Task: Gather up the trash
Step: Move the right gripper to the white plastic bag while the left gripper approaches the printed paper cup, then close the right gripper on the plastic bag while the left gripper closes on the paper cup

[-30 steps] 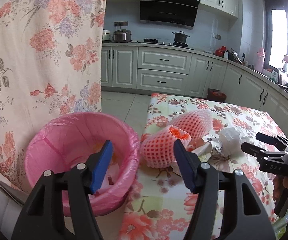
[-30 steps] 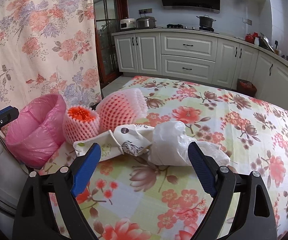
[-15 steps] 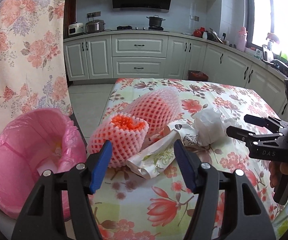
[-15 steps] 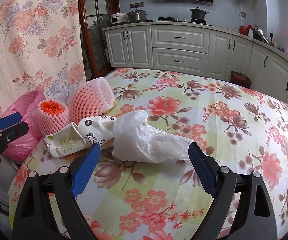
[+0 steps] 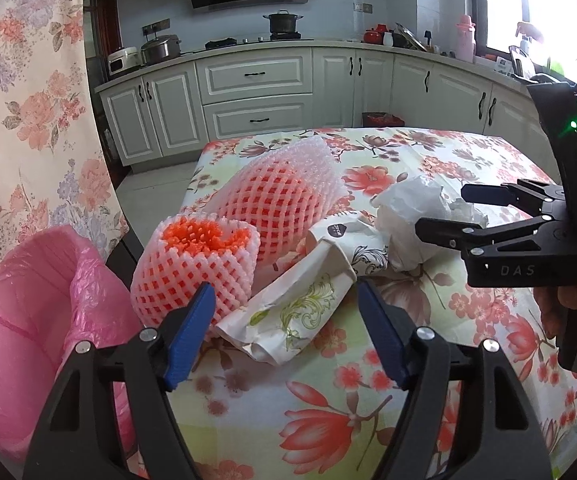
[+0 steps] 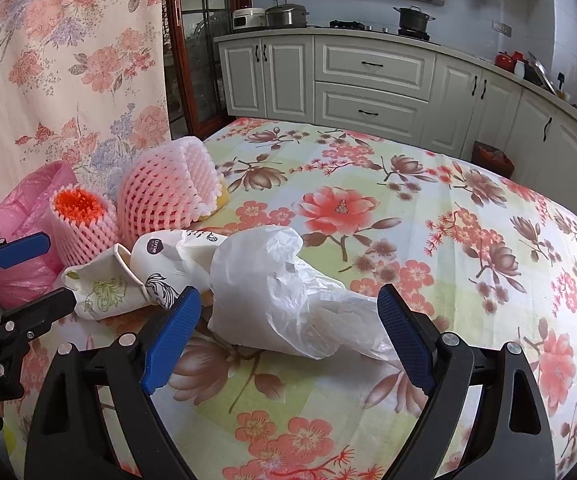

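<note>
Trash lies at the table's left end: a small pink foam net [image 5: 196, 268] with an orange core, a bigger foam net [image 5: 280, 196], a crushed green-printed paper cup [image 5: 300, 312], a black-printed cup [image 5: 352, 240] and a crumpled white plastic bag [image 6: 272, 292]. My left gripper [image 5: 286, 320] hovers just before the green-printed cup, jaws opening, nothing pressed between them. My right gripper [image 6: 288, 300] stands open astride the near side of the plastic bag without touching it. The left wrist view shows that right gripper [image 5: 442, 208] at the bag [image 5: 412, 204].
A bin lined with a pink bag [image 5: 28, 320] stands off the table's left edge, below the foam nets. A floral curtain [image 5: 28, 120] hangs behind it. The floral tablecloth [image 6: 448, 240] stretches bare to the right. A hand [image 5: 568, 312] holds the right gripper's handle.
My left gripper swung from over the pink bin rightwards and down over the table to the paper cups, its jaws widening. My right gripper came lower and closer to the plastic bag.
</note>
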Available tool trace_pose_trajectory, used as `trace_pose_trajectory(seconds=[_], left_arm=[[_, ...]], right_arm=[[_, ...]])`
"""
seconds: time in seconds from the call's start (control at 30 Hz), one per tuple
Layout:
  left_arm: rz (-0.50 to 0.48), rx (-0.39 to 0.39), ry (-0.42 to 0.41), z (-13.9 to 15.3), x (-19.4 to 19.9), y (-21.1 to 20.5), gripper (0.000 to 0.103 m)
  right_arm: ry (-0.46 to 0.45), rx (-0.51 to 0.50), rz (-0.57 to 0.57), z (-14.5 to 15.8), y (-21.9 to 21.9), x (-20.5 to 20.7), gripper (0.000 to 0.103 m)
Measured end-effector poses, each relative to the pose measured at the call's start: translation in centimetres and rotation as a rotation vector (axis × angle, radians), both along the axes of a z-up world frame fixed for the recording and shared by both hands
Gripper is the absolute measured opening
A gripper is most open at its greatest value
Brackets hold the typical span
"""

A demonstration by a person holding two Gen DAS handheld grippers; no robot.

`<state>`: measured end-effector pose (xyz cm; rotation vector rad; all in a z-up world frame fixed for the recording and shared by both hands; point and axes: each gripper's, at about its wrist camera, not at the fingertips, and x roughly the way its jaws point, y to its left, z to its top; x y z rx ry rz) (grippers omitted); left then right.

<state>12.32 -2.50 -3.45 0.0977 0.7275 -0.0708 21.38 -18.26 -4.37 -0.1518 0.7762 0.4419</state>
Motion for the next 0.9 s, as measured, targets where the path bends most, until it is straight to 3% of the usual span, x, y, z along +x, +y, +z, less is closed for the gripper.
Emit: trace_pose_trajectory(seconds=[0.23, 0.3, 0.57, 0.77, 0.9], left_arm=[[-0.01, 0.041, 0.013, -1.2, 0.4, -0.7, 0.075], [-0.008, 0.059, 0.019, -1.6, 0.6, -0.9, 0.079], [-0.008, 0.235, 0.025, -3.7, 0.8, -2.9, 0.079], [0.007, 0.295, 0.028, -4.3, 1.2, -3.4, 0.079], [0.035, 0.315, 0.045, -4.7, 1.6, -3.2, 0.068]], right_arm=[[0.026, -0.03, 0.006, -1.1, 0.8, 0.7, 0.083], [0.026, -0.056, 0.004, -1.3, 0.9, 0.7, 0.071], [0.035, -0.036, 0.008, -1.2, 0.2, 0.0, 0.046], [0.024, -0.009, -0.005, -0.4, -0.8, -0.8, 0.04], [0.019, 0.012, -0.007, 0.0, -1.3, -1.6, 0.037]])
